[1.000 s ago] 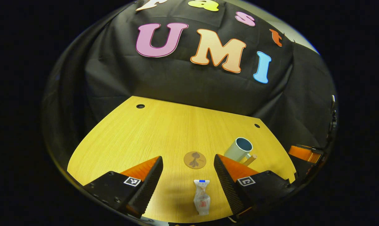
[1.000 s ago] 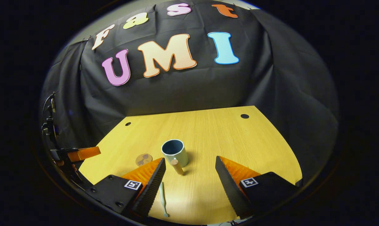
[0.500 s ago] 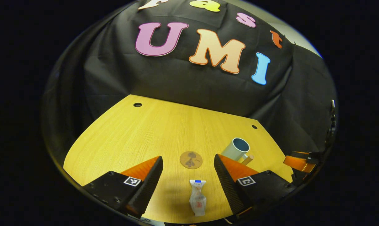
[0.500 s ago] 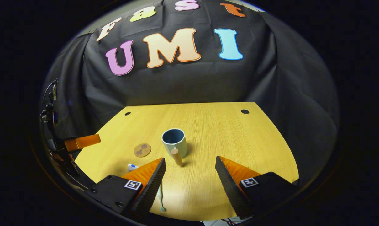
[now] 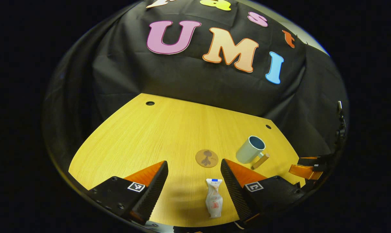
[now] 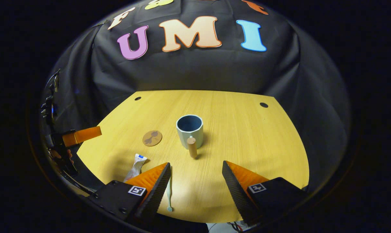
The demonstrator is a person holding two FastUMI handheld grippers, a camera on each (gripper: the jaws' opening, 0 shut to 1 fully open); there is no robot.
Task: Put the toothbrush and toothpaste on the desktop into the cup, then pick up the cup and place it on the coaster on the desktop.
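Left gripper (image 5: 194, 181) spread wide and empty over the toothpaste (image 5: 213, 202), tube lying between the fingers on the desk (image 5: 169, 129), long axis along them, cap toward the coaster (image 5: 207, 158). Right gripper (image 6: 196, 181) likewise agape and empty, toothbrush (image 6: 168, 197) lengthwise just inside its left finger, cup (image 6: 190, 130) upright beyond, coaster to the cup's left. Toothbrush seen from the right gripper view; nearer reach for each item probably its own side.
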